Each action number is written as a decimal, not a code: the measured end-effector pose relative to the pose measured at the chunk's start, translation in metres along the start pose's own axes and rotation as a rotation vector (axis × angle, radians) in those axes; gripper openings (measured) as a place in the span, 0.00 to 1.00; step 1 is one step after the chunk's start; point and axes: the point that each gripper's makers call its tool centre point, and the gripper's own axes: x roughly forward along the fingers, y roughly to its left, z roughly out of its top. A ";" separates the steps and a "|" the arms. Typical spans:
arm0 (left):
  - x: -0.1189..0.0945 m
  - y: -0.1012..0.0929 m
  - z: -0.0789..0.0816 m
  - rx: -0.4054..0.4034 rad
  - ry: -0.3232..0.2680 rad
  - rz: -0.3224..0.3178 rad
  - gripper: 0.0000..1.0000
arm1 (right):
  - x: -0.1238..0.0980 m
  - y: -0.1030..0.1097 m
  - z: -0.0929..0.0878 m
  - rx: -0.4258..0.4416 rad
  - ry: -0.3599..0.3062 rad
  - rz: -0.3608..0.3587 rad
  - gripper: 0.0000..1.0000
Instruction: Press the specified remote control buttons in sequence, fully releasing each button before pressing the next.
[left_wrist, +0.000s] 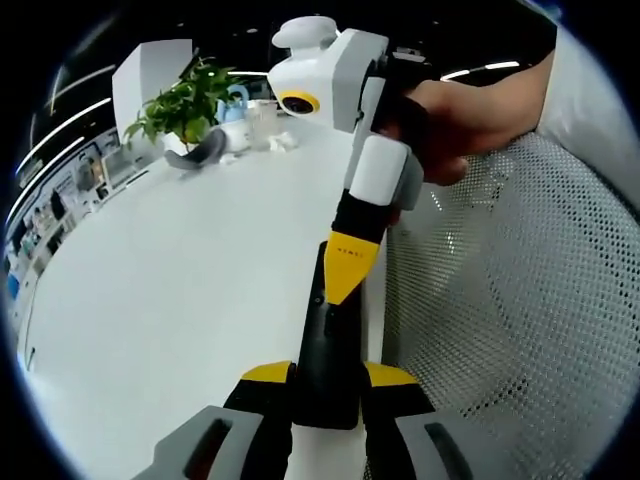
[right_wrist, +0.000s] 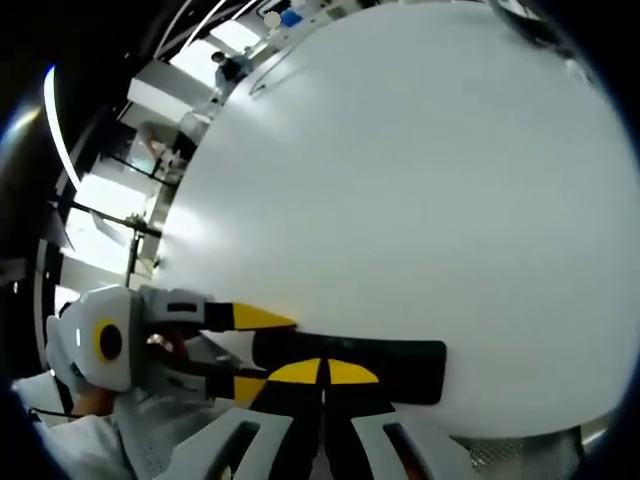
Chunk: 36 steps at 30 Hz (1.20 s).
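Note:
A black remote control (left_wrist: 327, 355) lies along the white table's (left_wrist: 180, 280) right edge. My left gripper (left_wrist: 329, 376) is shut on its near end, one yellow-tipped jaw on each long side. My right gripper (left_wrist: 348, 272), held by a person's hand (left_wrist: 455, 120), comes down from above with its jaws shut into one yellow wedge, and the tip rests on the remote's upper face. In the right gripper view the remote (right_wrist: 405, 365) runs crosswise just past my shut right gripper (right_wrist: 323, 372), and my left gripper (right_wrist: 260, 350) clamps its left end.
A potted green plant (left_wrist: 185, 105), a grey object and small white items stand at the table's far end. A white mesh chair (left_wrist: 520, 300) sits close against the table's right edge. Broad bare tabletop (right_wrist: 400, 180) stretches beyond the remote.

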 end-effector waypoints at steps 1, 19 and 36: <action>0.000 0.000 0.000 0.000 0.000 0.000 0.25 | 0.000 0.000 0.000 0.001 0.000 0.000 0.00; 0.000 0.000 0.001 0.001 0.000 0.000 0.25 | 0.000 0.000 0.001 -0.007 -0.004 -0.001 0.00; 0.001 0.001 0.001 0.006 0.000 0.000 0.25 | 0.000 0.000 0.001 -0.012 -0.003 -0.005 0.00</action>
